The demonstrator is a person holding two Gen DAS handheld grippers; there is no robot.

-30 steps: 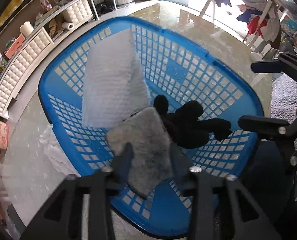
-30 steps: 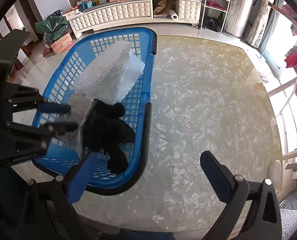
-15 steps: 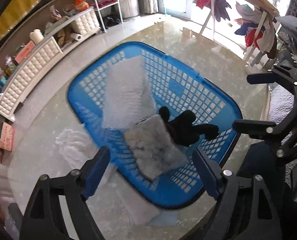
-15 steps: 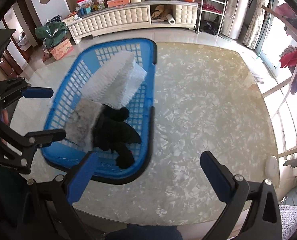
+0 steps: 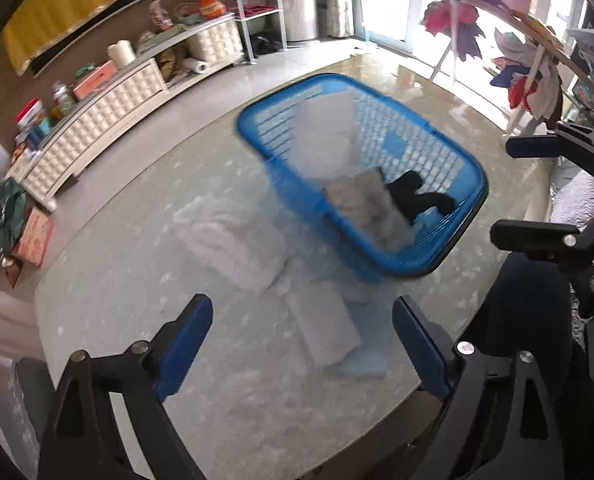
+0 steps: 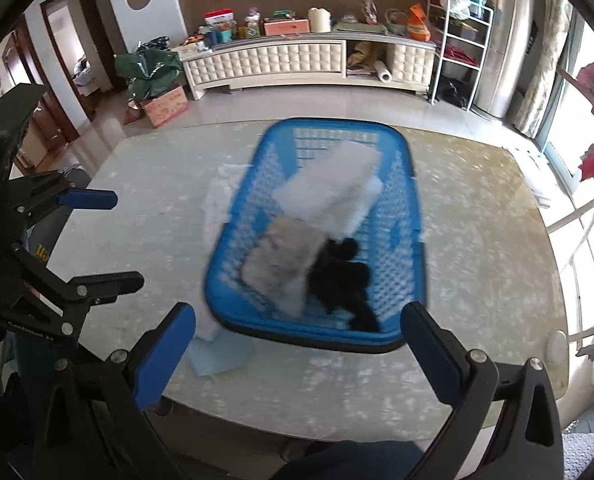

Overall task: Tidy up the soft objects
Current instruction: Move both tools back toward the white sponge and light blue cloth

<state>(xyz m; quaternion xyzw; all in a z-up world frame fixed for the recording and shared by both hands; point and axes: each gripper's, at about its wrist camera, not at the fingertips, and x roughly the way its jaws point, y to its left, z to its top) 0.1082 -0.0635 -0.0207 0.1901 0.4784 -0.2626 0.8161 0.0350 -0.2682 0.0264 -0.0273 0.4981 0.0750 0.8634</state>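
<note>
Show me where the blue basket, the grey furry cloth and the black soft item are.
blue basket [image 6: 415,216], right wrist view, on its right rim.
grey furry cloth [image 6: 281,268], right wrist view, on the middle of its top face.
black soft item [image 6: 343,284], right wrist view, on its bulky middle.

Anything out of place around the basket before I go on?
Yes: a white folded cloth and a pale blue piece lie on the table beside the blue basket, partly tucked under it, while the other soft items sit inside.
</note>
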